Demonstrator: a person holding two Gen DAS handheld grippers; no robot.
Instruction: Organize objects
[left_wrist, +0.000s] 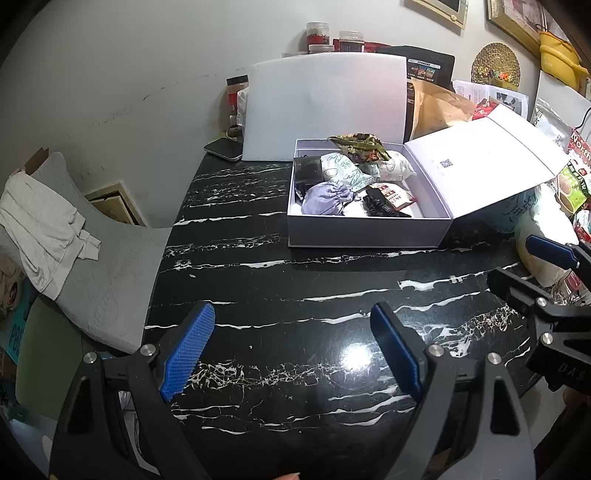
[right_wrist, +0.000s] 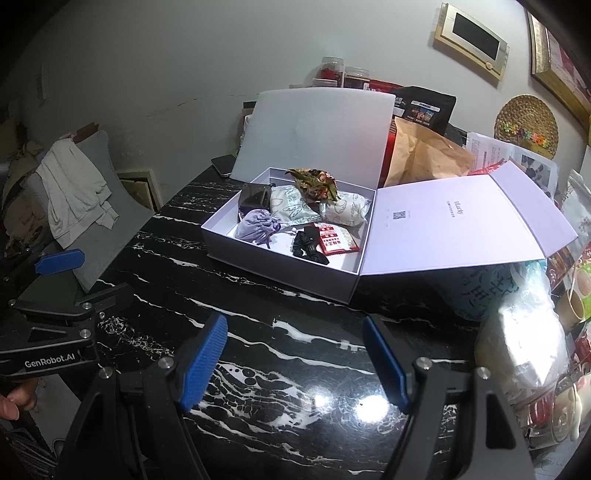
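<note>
The desk (left_wrist: 295, 295) is a glossy black slab veined with white, marble in look, with lamp glare on its near part. On it sits my white box (right_wrist: 280, 273), a shallow rectangular carton of matte card, open, its hinged lid (right_wrist: 461, 221) laid flat to the right. In the right wrist view the box's long axis runs from near right to far left. A white foam sheet (right_wrist: 314, 129), smooth and slightly bowed, stands upright just behind the box.

Contents, all inside the box: two soft printed fabric pouches (right_wrist: 291, 208) lying end to end along the far side; a crumpled olive patterned wrapper (right_wrist: 314, 186) on top of them; a gathered lilac drawstring bag (right_wrist: 256, 229) at the left; a dark translucent square case (right_wrist: 253, 197) in the far left corner; a flat red sachet (right_wrist: 334, 238) resting on a black ruffled scrunchie (right_wrist: 308, 245).

My left gripper (left_wrist: 291, 354) hovers over bare desk, blue ribbed pads spread wide, holding nothing. My right gripper (right_wrist: 295, 362) is likewise spread and empty, short of the box.
</note>
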